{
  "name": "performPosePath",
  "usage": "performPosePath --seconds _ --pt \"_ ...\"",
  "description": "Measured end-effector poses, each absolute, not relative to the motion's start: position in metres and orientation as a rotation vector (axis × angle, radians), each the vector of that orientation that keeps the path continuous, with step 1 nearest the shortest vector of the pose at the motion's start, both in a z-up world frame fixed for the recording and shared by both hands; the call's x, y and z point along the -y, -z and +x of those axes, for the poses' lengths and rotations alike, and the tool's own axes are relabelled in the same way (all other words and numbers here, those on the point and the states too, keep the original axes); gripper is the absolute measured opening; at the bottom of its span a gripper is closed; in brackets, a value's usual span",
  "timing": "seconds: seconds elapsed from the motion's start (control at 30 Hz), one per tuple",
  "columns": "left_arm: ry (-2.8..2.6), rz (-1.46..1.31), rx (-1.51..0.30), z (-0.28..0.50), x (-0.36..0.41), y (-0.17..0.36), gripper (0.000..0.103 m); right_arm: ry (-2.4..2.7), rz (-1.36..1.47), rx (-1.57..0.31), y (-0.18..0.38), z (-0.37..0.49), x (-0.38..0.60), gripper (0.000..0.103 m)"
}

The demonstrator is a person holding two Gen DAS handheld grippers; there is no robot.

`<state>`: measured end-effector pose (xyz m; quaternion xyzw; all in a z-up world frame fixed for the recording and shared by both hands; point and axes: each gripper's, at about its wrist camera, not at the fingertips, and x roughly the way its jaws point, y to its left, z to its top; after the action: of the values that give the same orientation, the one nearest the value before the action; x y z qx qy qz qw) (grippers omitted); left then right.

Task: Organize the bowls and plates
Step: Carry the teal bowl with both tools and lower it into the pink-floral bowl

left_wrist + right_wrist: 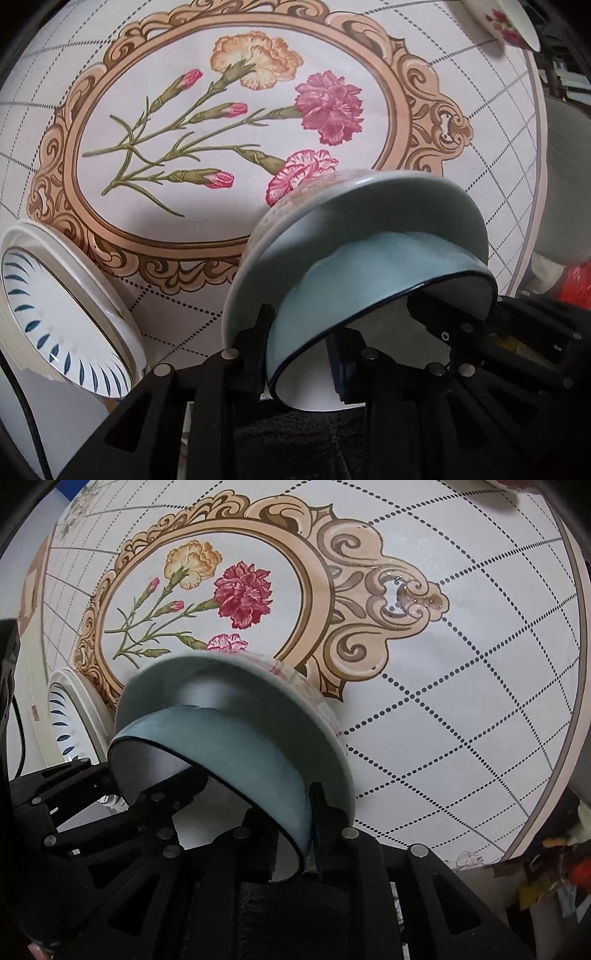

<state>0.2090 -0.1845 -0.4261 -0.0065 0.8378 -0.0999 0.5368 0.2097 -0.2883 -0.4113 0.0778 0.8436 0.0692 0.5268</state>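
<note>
Left wrist: tongs [301,356] astride bowl rim [384,302]

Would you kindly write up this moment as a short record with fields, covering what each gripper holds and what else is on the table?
left gripper: shut on the rim of the pale blue ceramic bowl
right gripper: shut on the opposite rim of the same bowl
bowl state: tilted, nested in a larger pale green bowl
stack of white plates with blue leaf marks: at the left, beside the bowls
white flowered bowl: far edge of the table
surface: floral printed tablecloth
</note>
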Motion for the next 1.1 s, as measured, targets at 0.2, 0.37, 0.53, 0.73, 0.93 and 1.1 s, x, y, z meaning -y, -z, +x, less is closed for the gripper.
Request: performPosePath --seconds 0.2,0.37,0.53,0.73,0.93,1.1 --pt "0.22 -0.041 -2.016 0.219 0.183 0.427 0.026 -0.165 0.195 -2.035 0.414 0.21 0.29 0.017" --pt "0.212 -0.116 -2.033 0.219 0.171 0.429 0.029 -0.162 0.22 -2.052 0.414 0.211 0.291 0.017" --pt "0.212 -0.154 -2.032 0.216 0.167 0.429 0.032 -0.18 0.256 -2.084 0.416 0.21 0.296 0.017" --pt "0.21 -0.193 -2.047 0.212 0.162 0.424 0.032 -0.215 0.175 -2.065 0.411 0.207 0.29 0.017" --pt "0.199 -0.194 -2.066 0.214 0.159 0.423 0.033 -0.22 0.182 -2.055 0.409 0.206 0.292 0.017" --pt "0.201 -0.211 -2.063 0.215 0.154 0.418 0.036 -0.197 0.22 -2.052 0.404 0.205 0.299 0.022"
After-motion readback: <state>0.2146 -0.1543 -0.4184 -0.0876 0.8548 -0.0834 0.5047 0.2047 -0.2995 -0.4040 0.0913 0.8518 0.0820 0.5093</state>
